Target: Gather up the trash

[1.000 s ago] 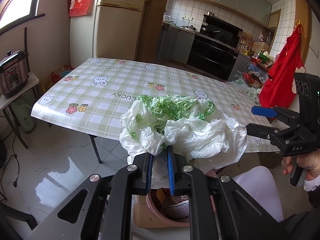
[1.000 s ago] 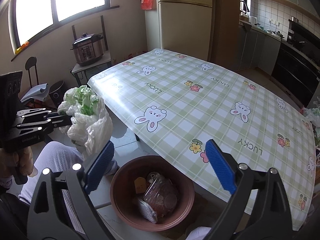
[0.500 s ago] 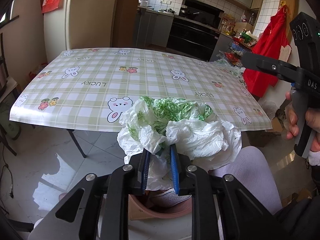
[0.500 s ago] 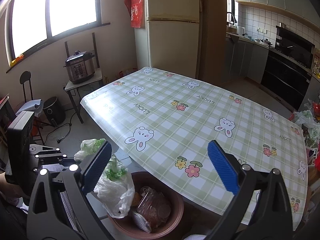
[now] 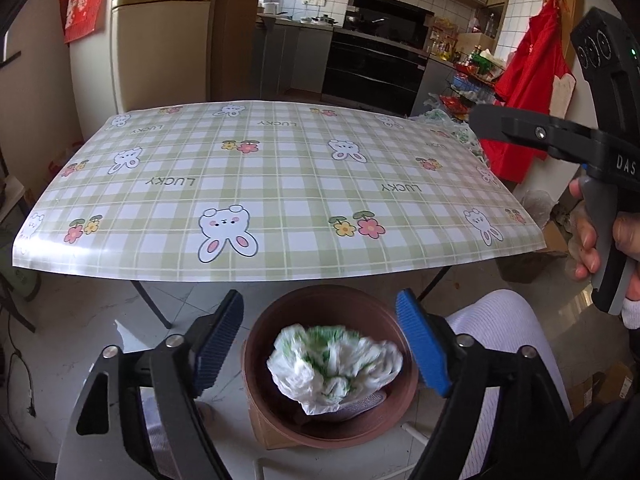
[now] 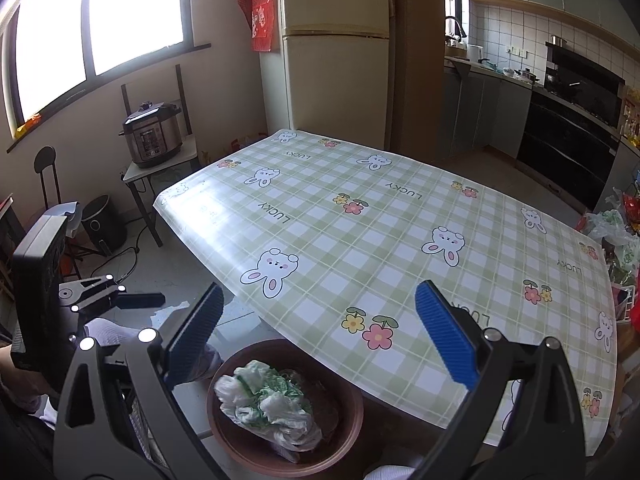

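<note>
The plastic bag, white with green print and crumpled into a loose wad, sits inside the brown bin on the floor just below the near edge of the tabletop. From my left wrist camera the bag looks slightly blurred, and I see it lying apart from both blue pads, touched by neither. My left gripper is released, its jaws spread wide above the rim of the bin, one pad on each side of the bag. From my right wrist camera I see the same bag resting toward the left side of the bin, with some darker trash under it that I cannot make out. My right gripper is also released and grasping nothing, its pads spread wide over the near edge of the tabletop and the bin. The tabletop carries a green checked cloth with rabbits, flowers and the word LUCKY. Past its far edge stands a tall fridge, and off its left edge a pressure cooker sits on a small side table. In the left view my right gripper shows beyond the right edge of the tabletop, held by a hand around its handle.
</note>
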Demonstrator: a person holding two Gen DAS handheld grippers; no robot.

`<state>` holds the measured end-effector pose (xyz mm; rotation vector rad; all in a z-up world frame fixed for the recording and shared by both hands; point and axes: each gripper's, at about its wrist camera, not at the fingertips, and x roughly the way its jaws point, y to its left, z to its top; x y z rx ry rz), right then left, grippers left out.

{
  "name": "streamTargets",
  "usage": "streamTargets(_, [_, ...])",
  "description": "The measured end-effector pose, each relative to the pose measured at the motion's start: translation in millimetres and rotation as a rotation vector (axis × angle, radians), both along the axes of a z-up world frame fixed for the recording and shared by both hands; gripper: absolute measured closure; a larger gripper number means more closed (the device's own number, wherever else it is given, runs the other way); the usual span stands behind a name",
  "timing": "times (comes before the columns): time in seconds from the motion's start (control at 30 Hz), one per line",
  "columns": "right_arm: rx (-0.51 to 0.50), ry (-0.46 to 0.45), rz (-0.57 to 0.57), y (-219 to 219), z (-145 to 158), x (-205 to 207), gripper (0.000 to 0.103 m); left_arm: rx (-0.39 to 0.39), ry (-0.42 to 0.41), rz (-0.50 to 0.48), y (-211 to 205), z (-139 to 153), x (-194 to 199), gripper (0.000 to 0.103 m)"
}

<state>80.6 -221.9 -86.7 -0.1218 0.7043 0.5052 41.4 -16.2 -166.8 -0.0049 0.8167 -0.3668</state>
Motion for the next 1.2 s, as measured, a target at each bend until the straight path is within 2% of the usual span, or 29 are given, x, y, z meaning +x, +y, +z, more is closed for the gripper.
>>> streamTargets(0.1, [-0.015,0.008,-0.002,2,-3,0,0.008,0.011,-0.039,0.073,13,10,0,0.012])
streamTargets(0.27, [-0.026,0.006,-0.006,4,-2,0,0.006,0.043,-0.105,0.183,33,31,-2,0.008])
streamTargets(0.4, [-0.044,-0.013,-0.026,8,6,-1,0.006,0.042,-0.165,0.232,43,55,-6,0.006])
streamTargets(0.63, [-0.069,-0.067,-0.049,12,30,-12,0.006,0.068,-0.265,0.224,38,95,-14,0.006])
streamTargets(0.73, [-0.074,-0.092,-0.084,10,44,-17,0.006,0.052,-0.299,0.214,37,110,-17,0.006])
streamTargets(1.03, [-0.027,-0.175,-0.137,-1,87,-38,0.006,0.068,-0.425,0.212,30,162,-29,0.006])
streamTargets(1.2, [0.001,-0.207,-0.152,-3,103,-46,0.006,0.079,-0.463,0.220,27,183,-36,0.006])
